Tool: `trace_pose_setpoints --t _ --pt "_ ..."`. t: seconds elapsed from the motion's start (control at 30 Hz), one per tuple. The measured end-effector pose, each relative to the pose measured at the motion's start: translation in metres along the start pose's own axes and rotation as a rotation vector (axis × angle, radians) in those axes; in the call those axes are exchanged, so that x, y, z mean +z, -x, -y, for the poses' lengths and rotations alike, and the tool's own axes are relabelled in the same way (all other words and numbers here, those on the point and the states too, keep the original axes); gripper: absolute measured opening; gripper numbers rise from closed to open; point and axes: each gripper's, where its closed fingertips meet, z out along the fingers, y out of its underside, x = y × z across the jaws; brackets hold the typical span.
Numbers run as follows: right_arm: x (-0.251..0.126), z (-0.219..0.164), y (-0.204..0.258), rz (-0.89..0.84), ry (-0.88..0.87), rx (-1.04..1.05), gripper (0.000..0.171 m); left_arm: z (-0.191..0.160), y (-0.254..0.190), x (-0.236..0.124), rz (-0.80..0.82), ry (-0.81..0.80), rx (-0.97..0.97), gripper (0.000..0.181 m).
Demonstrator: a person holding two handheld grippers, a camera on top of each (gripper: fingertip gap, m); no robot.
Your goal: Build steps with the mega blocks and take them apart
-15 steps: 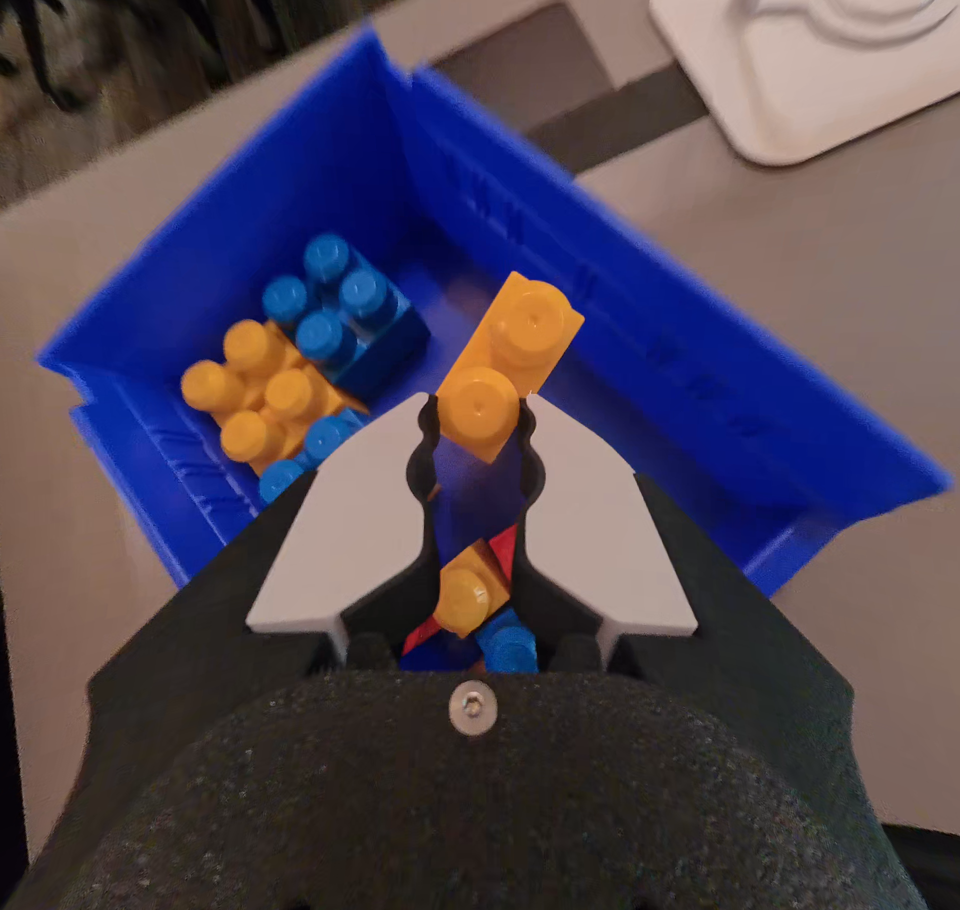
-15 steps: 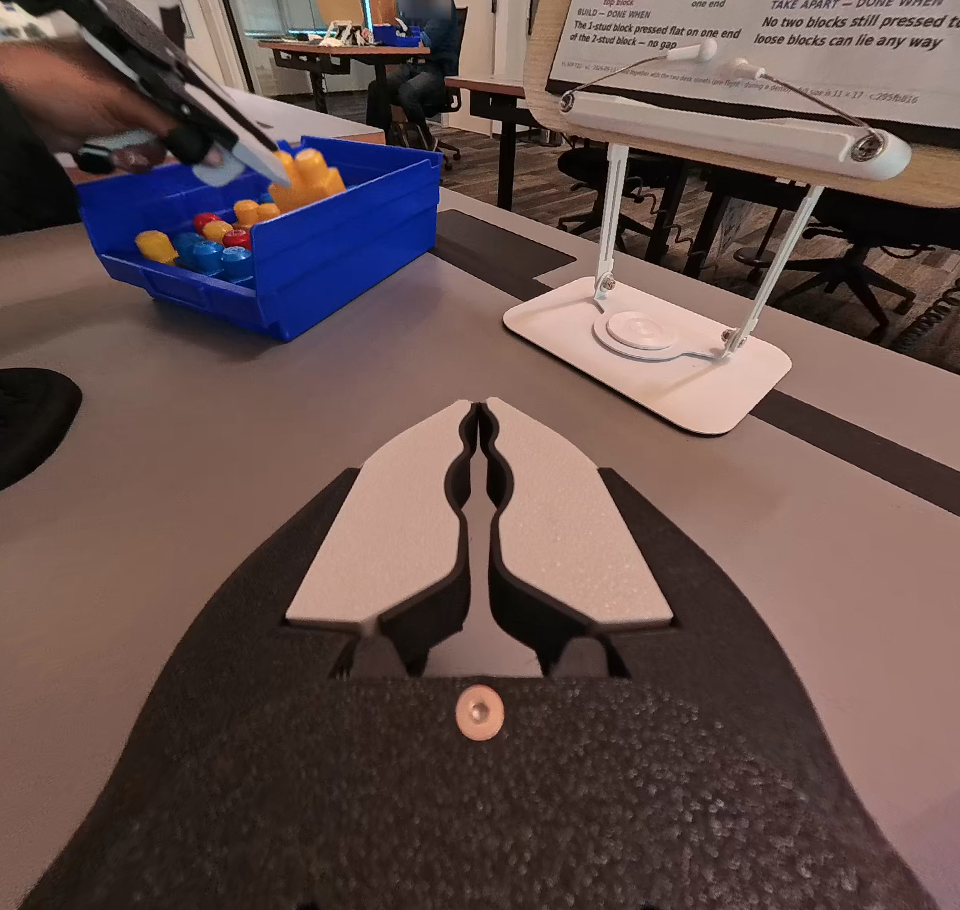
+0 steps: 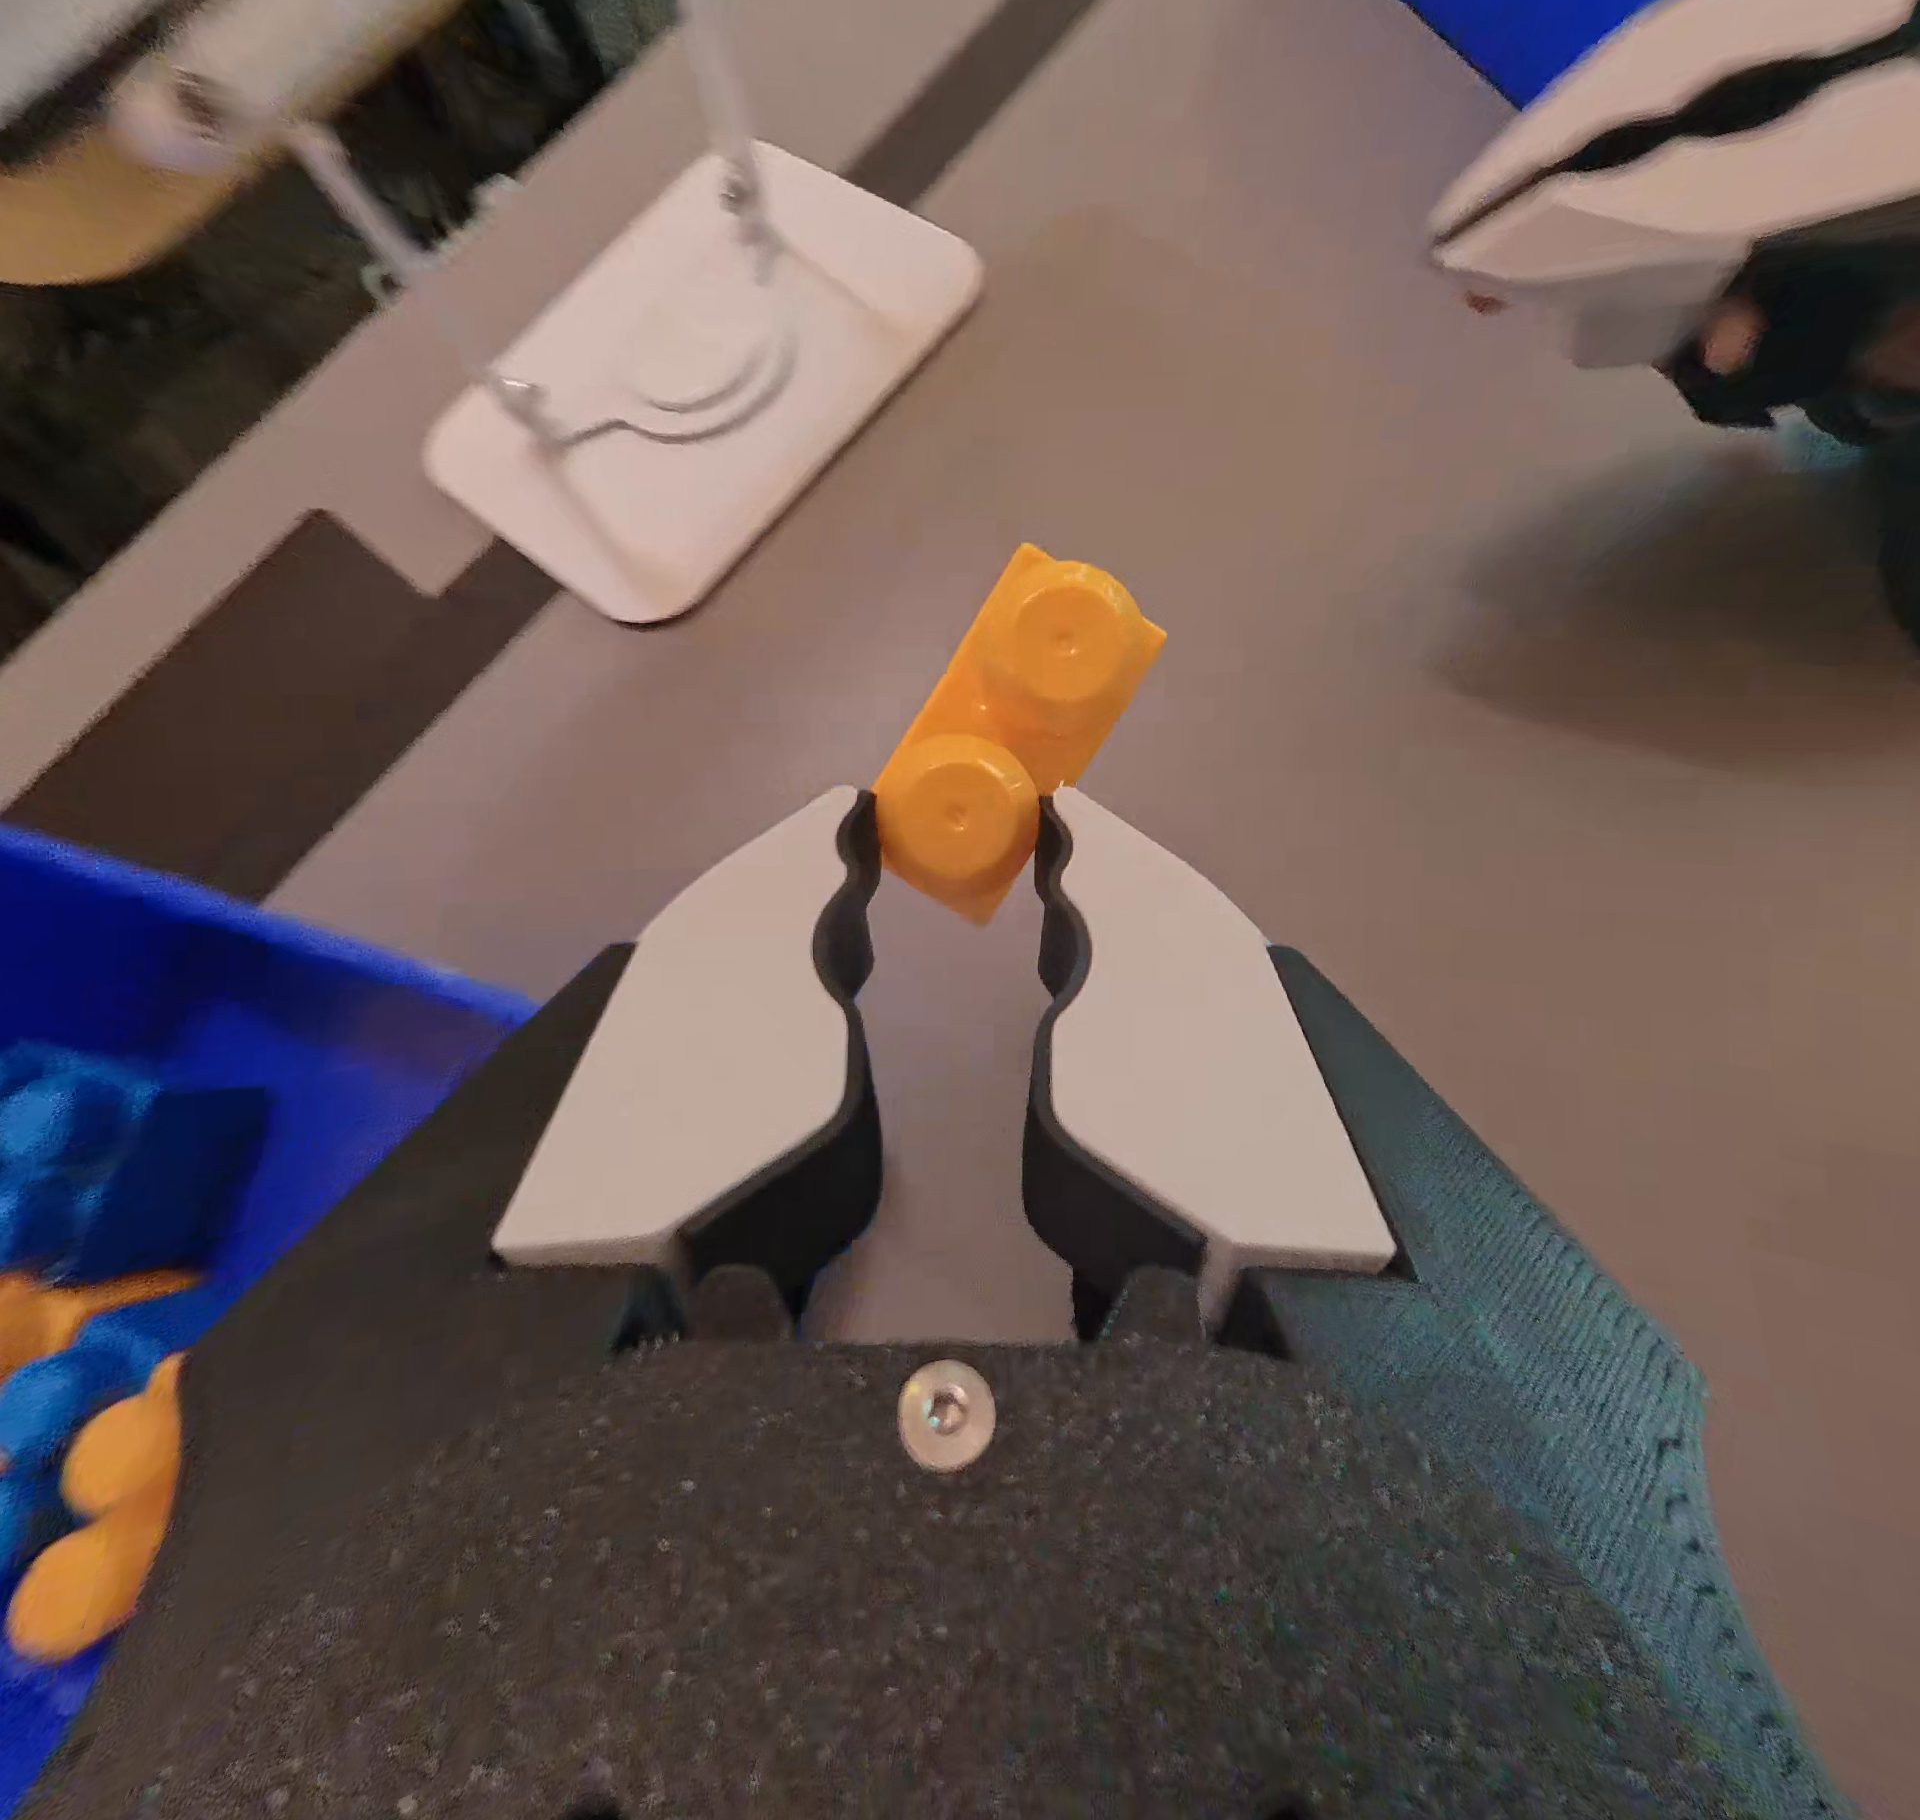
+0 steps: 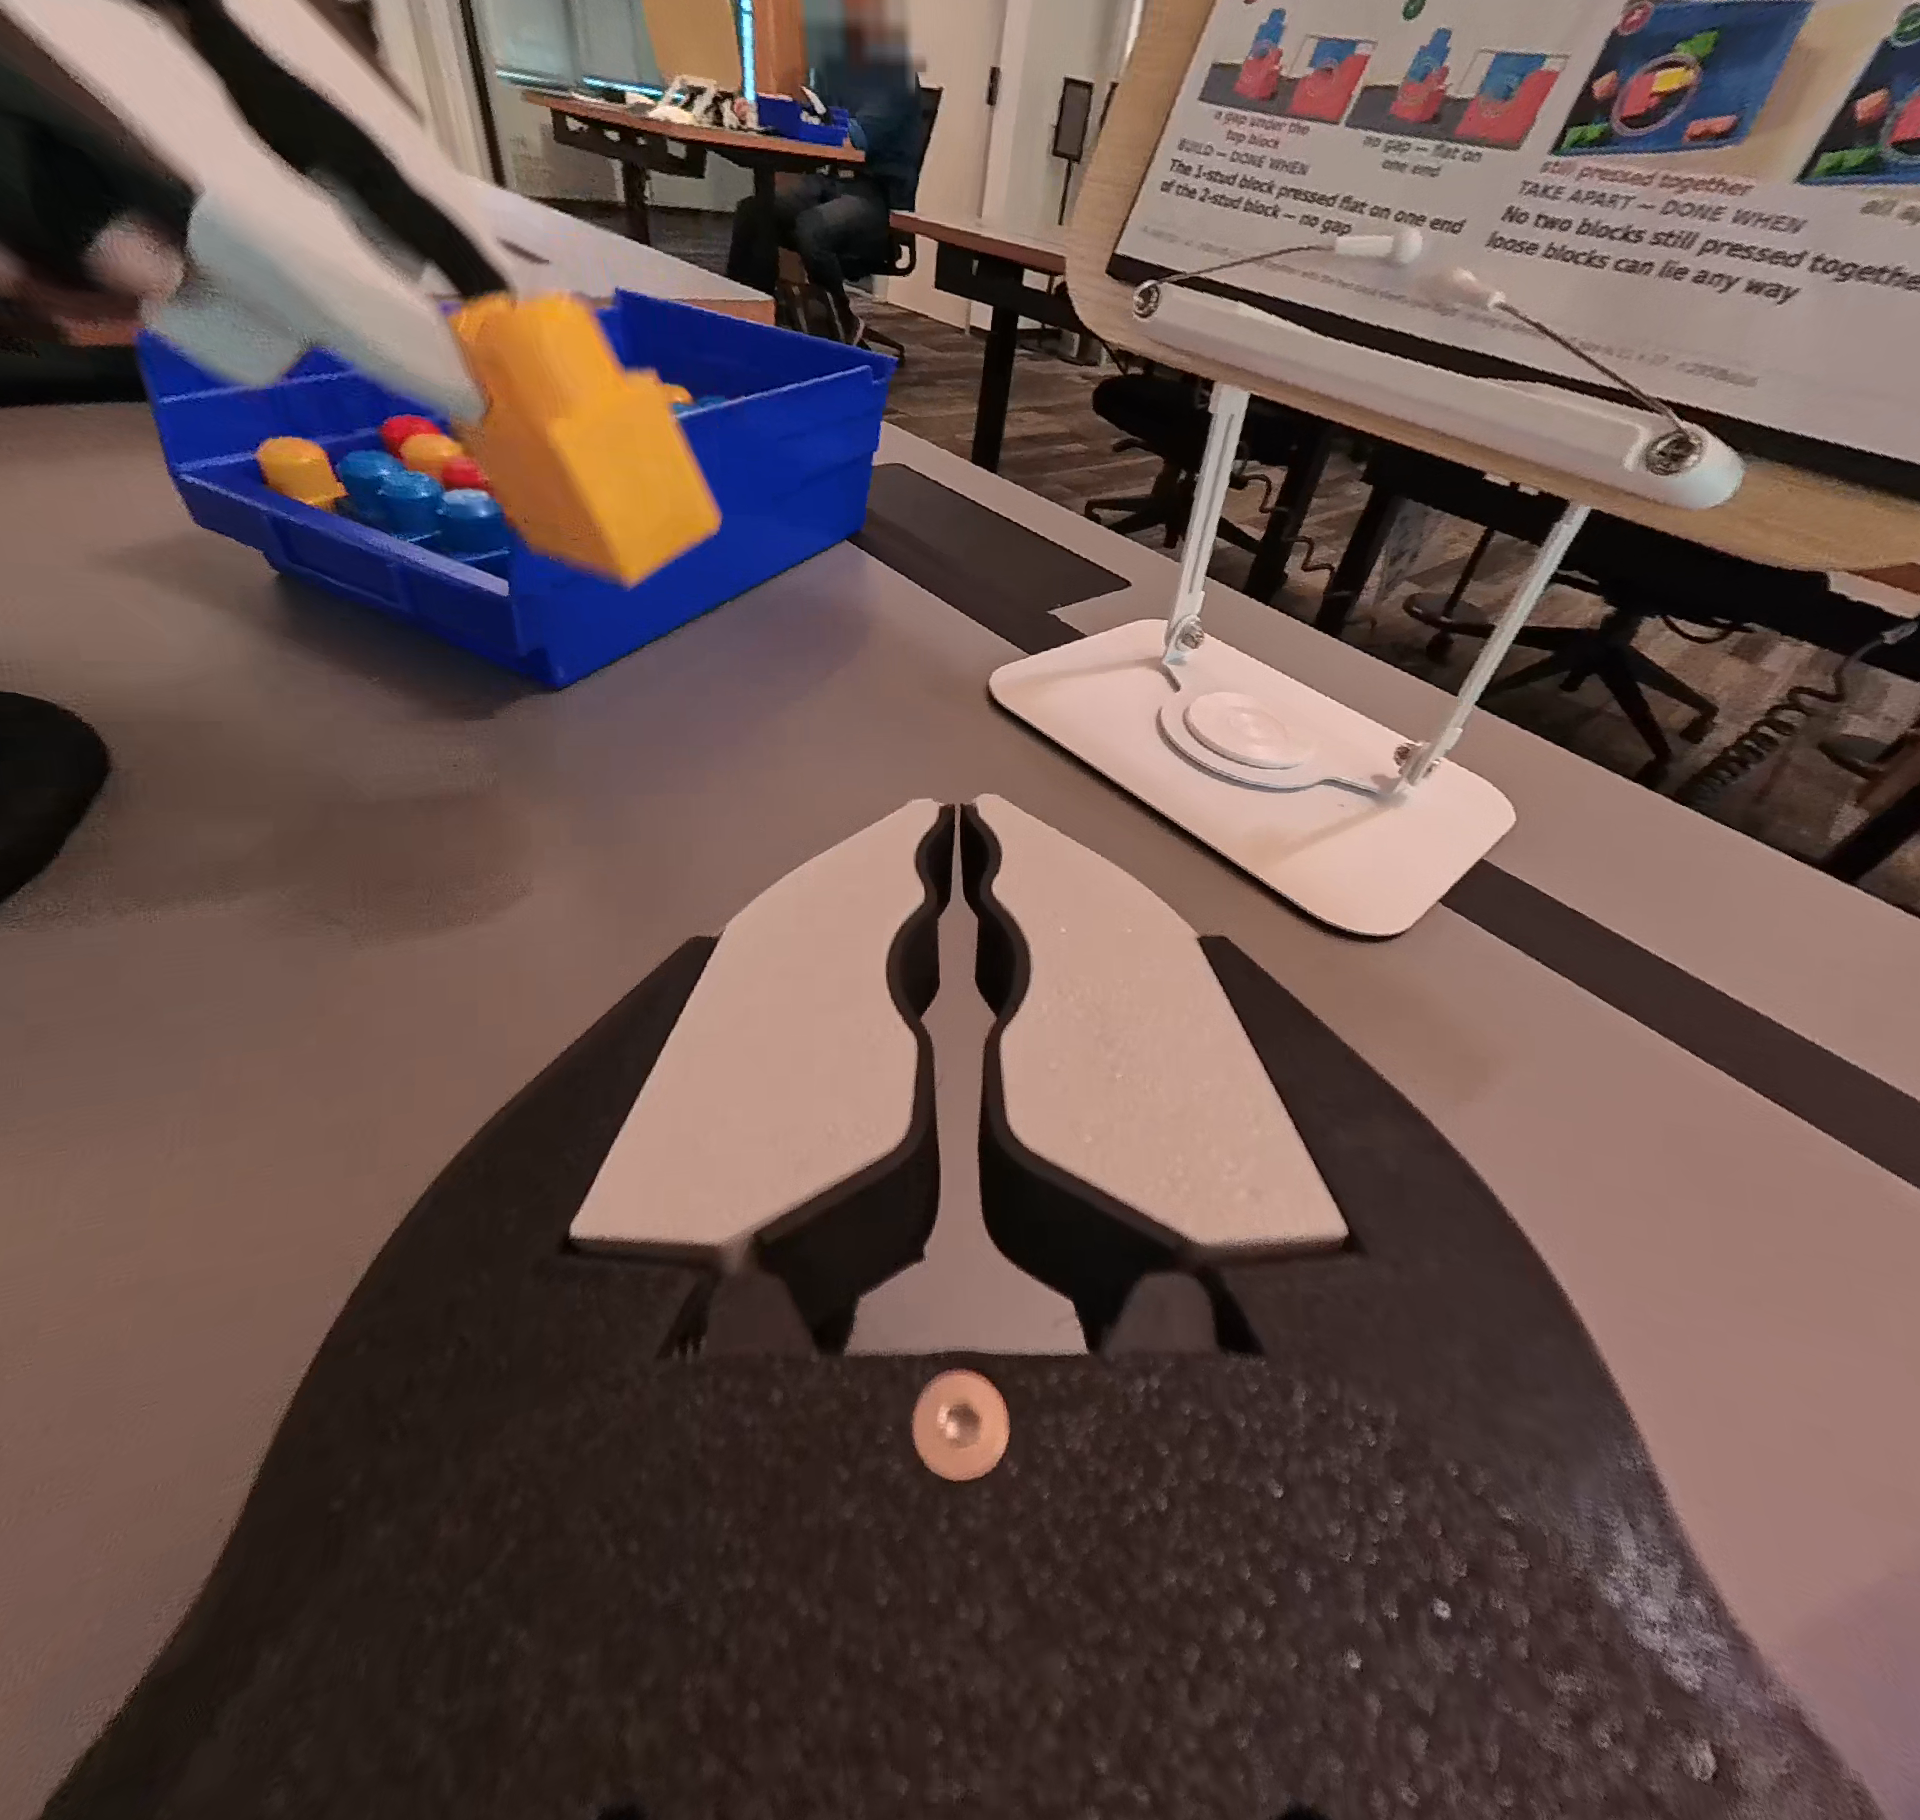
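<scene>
Left tool (image 3: 956,814) is clamped on a two-stud orange block (image 3: 1013,731), carried beyond the blue bin (image 4: 582,523); setting it on the bench (image 3: 1299,783) seems next, while the right tool (image 4: 958,814) is seen closed, empty.

My light is soft, even indoor light, moderately bright, no hard glare on the table (image 4: 312,835). In the left wrist view the bin (image 3: 156,1043) and stand (image 3: 707,388) smear with motion blur; the block (image 3: 1013,731) stays sharp. In the right wrist view the block (image 4: 582,440) left of the stand (image 4: 1257,783) is blurred. Soft shadows lie beside the bin (image 4: 623,607). Wide-angle bending at the edges.
</scene>
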Motion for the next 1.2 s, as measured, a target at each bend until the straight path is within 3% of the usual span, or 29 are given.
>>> trace_pose_setpoints --t 0.3,0.6,0.87,0.97,1.1,1.2 --pt "-0.013 0.005 -0.042 -0.202 -0.044 0.096 0.0 -0.028 -0.096 0.062 -0.22 0.157 0.01 0.029" --pt "-0.027 0.015 -0.064 -0.261 -0.111 0.156 0.0 -0.033 -0.122 0.088 -0.253 0.229 -0.014 0.029" --pt "-0.027 0.014 -0.064 -0.253 -0.107 0.156 0.0 -0.032 -0.124 0.089 -0.254 0.242 -0.009 0.029" --pt "-0.026 0.014 -0.063 -0.249 -0.105 0.155 0.0 -0.03 -0.124 0.086 -0.26 0.218 -0.021 0.046" --pt "-0.026 0.013 -0.062 -0.246 -0.103 0.15 0.0 -0.006 -0.109 0.059 -0.244 0.076 -0.047 0.048" --pt "-0.024 0.011 -0.061 -0.24 -0.093 0.151 0.0 0.014 -0.072 0.024 -0.141 -0.047 -0.074 0.048"
